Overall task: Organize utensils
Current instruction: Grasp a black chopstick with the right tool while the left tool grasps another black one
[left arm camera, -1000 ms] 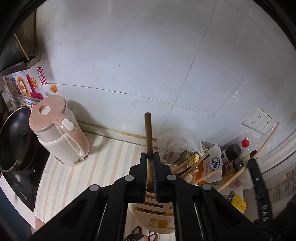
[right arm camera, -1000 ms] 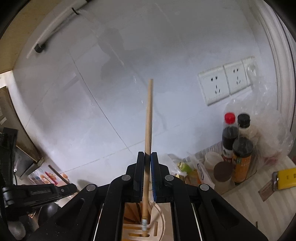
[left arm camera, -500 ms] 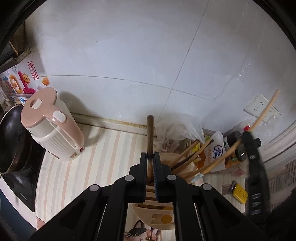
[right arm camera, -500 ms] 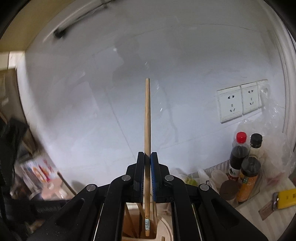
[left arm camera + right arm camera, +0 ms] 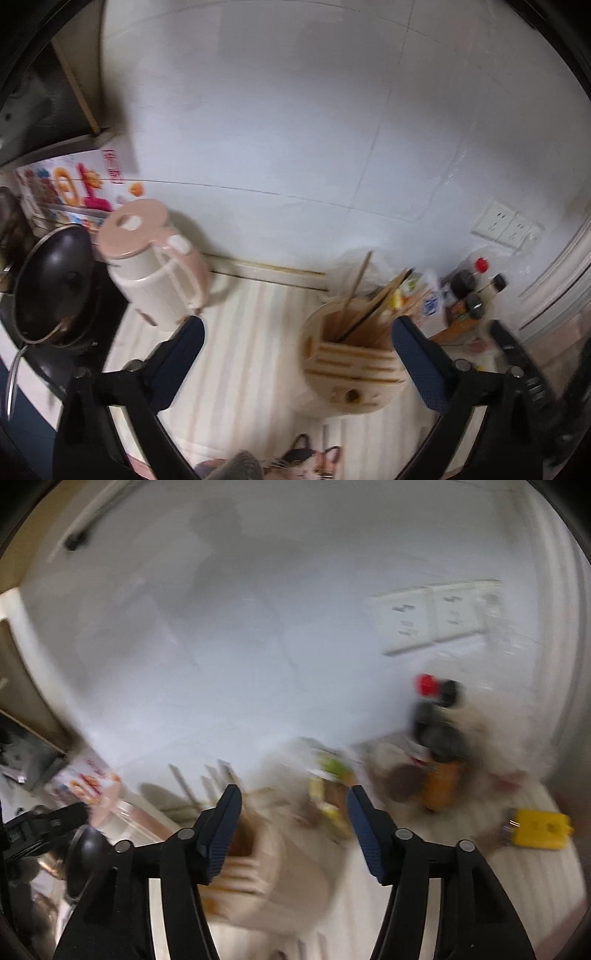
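A: Where do the utensils sit, and which way do they run?

B: In the left wrist view a round beige slotted utensil holder (image 5: 351,365) stands at lower centre of the frame on the pale striped countertop (image 5: 255,325). A bundle of thin wooden chopsticks (image 5: 384,299) stands in its open well. Their long axes are steep, lower ends down in the holder, upper ends leaning toward the upper right of the frame. One paler stick (image 5: 356,280) stands nearer upright, and a dark-edged one runs diagonally through the bundle.

A: And the left gripper (image 5: 297,339)?

B: Spread wide, its blue pads at the far left and far right of the holder. It grips nothing and touches nothing, and the holder shows in the gap between the jaws.

A: The right gripper (image 5: 293,821)?

B: Also parted, less widely, with nothing between its ribbed blue pads. That view is heavily blurred. The holder (image 5: 273,871) smears across lower centre behind the left jaw, and stick ends (image 5: 184,782) poke toward the upper left of the frame.

A: Anything else around?

B: A pink and cream electric kettle (image 5: 155,262) at left centre, a black lidded wok (image 5: 51,284) at the far left, dark sauce bottles (image 5: 476,291) at right, and white wall sockets (image 5: 506,229) above them
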`<state>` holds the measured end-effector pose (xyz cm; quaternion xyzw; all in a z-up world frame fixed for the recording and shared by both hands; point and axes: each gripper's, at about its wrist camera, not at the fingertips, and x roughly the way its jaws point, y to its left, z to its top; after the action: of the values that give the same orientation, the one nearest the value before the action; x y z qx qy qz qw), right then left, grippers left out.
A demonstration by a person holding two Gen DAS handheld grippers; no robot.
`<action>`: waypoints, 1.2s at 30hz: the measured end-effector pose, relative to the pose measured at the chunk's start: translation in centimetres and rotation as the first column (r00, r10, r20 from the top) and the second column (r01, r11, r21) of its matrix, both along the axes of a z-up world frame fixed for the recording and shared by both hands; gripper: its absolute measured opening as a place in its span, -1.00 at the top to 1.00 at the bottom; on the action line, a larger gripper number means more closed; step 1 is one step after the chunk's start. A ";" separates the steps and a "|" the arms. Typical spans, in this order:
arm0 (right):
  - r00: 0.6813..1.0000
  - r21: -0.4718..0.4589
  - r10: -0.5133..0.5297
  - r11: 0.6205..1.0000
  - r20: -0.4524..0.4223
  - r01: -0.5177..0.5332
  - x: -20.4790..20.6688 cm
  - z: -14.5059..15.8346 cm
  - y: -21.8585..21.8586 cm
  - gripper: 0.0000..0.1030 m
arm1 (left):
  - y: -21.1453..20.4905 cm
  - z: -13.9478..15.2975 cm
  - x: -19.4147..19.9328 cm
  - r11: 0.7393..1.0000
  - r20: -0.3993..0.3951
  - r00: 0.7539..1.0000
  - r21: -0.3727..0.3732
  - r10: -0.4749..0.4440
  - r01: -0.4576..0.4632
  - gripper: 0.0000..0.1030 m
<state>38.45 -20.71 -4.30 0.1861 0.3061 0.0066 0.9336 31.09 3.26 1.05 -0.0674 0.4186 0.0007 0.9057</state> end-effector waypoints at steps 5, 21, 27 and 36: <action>0.985 0.005 -0.085 0.996 -0.152 0.086 -2.2 -3.8 -4.0 -0.58 | -0.5 -4.8 -1.7 0.998 -0.087 0.996 0.065 -0.001 0.007 -1.00; 0.757 0.005 -0.029 0.999 -0.653 0.042 -6.6 -22.7 -8.4 0.44 | -8.2 -27.0 -5.4 0.988 -0.564 0.817 0.010 -0.123 0.156 -0.48; 0.662 -0.052 -0.008 0.998 -0.749 -0.046 -7.3 -26.4 -7.0 0.43 | -9.0 -29.8 -6.1 0.981 -0.606 0.787 0.053 -0.115 0.184 0.49; 0.655 -0.163 -0.030 0.976 -0.755 -0.143 -7.8 -27.5 -3.9 0.88 | -5.2 -29.2 -6.3 0.982 -0.591 0.806 0.135 -0.030 0.135 0.92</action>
<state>30.61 -24.64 -31.84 0.0637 0.6698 -0.0736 0.7361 24.78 -1.93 -28.15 0.0322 0.6783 0.0176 0.7339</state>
